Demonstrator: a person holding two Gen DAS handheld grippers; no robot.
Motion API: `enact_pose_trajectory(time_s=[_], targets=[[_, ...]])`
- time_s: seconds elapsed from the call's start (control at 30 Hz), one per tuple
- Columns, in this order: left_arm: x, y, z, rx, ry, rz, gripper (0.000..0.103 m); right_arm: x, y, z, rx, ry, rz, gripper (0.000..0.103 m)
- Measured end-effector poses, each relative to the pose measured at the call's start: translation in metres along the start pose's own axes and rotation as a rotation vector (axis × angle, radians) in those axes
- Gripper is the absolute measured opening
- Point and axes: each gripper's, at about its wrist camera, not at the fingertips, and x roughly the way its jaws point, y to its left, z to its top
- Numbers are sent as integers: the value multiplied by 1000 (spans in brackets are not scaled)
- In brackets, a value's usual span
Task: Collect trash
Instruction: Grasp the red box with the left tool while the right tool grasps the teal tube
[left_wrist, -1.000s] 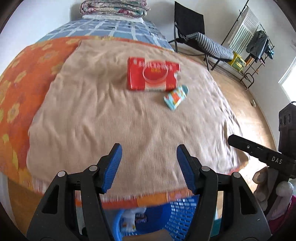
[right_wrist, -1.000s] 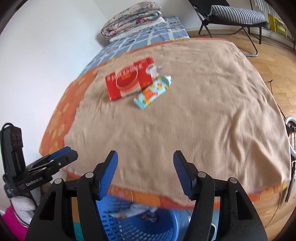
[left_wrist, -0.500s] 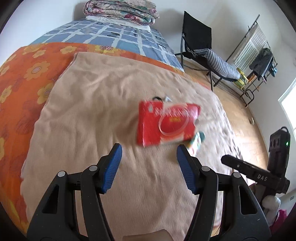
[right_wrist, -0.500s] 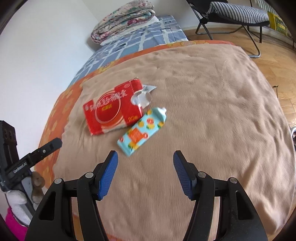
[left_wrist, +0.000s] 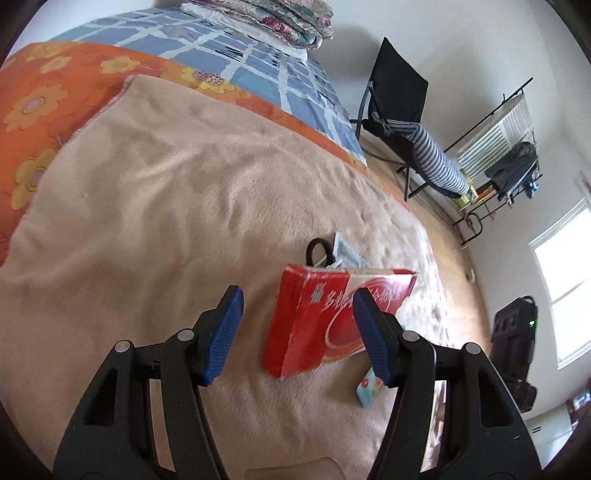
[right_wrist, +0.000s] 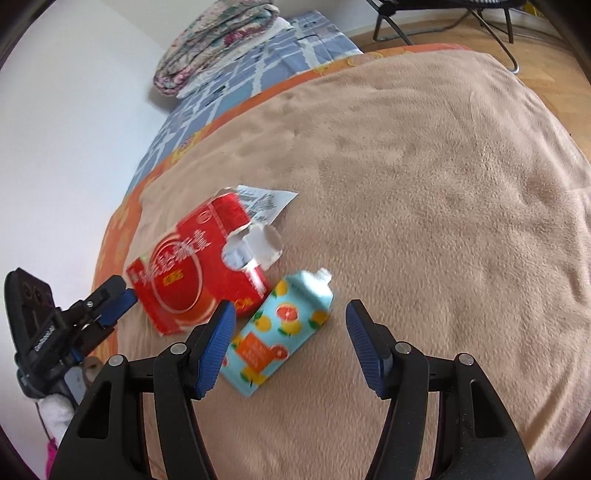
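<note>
Red cardboard fills the gap ahead of our left gripper (left_wrist: 297, 328): the red box (left_wrist: 325, 317) lies on the beige blanket (left_wrist: 166, 221) of the bed, its torn end pointing away from us, with a white leaflet (right_wrist: 264, 201) just past it. Our left fingers (left_wrist: 223, 332) are spread wide and hold nothing; the box sits between and beyond them, not yet touched as far as we can tell. Moving right, the small blue juice carton (right_wrist: 279, 334) with its citrus print lies just beside the box, and our right gripper (right_wrist: 291, 345) hangs over it, fingers (right_wrist: 364, 345) released and empty, the carton's near end between them.

We judge this to be the reaching step, with both pieces of trash uncollected. Next we need to lower each gripper so the fingers straddle its item, then close: across the box's narrow side on the left, across the carton's width on the right, pressing lightly into the soft blanket.
</note>
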Motion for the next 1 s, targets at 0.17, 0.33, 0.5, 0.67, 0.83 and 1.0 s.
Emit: enact_pose_trajectory(time_s=[0.17,0.33,0.5,0.67,0.83,1.0], targets=[[11,-4,4,15,5,-13,63,9,-3,5,25,-3,-7,61],[16,-14,-2,36,29,-53,63,11,3,4,-12,-19,-41,61],[13,-22,-8,61,29,-81,63,14,10,2,-53,-28,-76,61],[1,-36,-16,104,10,-121,63,15,9,3,-46,-36,-75,52],[-5,-51,-24,150,7,-171,63,14,3,4,-23,-40,-51,37],[10,-66,-35,221,44,-105,39,14,0,4,0,-43,-35,34]])
